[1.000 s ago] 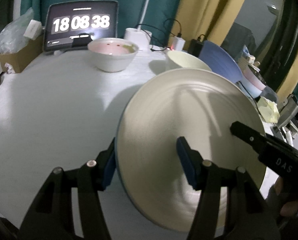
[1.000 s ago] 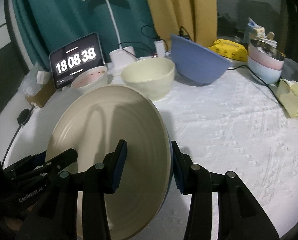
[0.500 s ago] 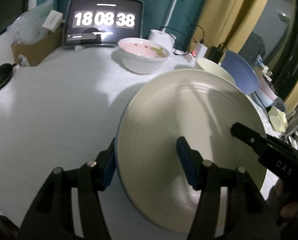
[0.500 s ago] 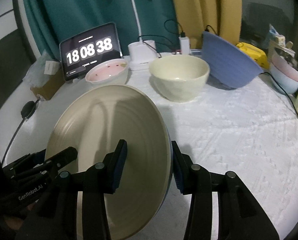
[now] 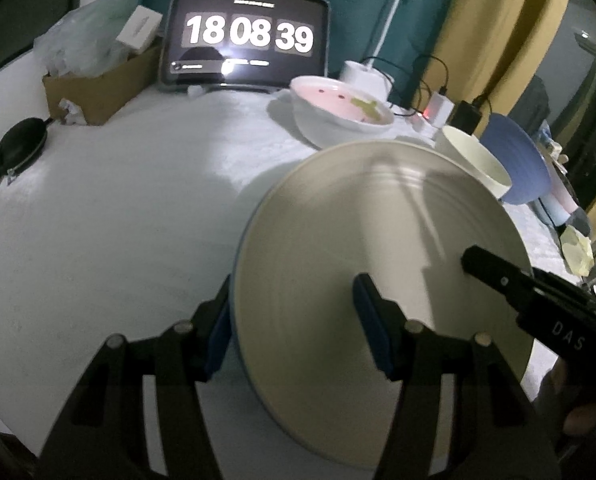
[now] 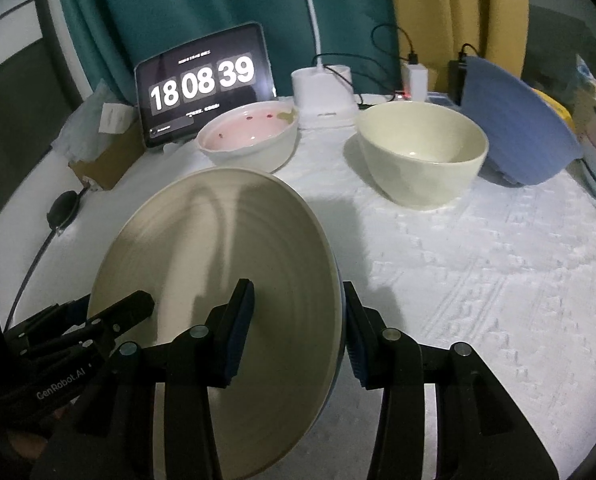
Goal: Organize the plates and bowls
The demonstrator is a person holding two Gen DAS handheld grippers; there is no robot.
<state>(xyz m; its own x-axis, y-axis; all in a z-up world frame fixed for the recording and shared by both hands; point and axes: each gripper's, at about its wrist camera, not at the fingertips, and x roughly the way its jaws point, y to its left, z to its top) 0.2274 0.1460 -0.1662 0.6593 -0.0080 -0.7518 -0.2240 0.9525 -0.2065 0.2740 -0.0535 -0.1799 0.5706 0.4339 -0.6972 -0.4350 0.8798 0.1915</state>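
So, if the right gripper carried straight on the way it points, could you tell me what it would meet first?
Probably the white tablecloth: the right gripper, shut on the cream plate, points down at bare cloth short of the cream bowl; depth is unclear.

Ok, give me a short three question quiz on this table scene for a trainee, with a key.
1. True or false: both the left gripper and the right gripper have their jaws closed on the rim of the large cream ceramic plate.
2. Which bowl has a pink inside: A, the white bowl by the clock tablet; B, the pale yellow bowl?
3. Fill in: the blue plate is not flat but ____.

Key: 1 true. 2 A, the white bowl. 3 tilted.
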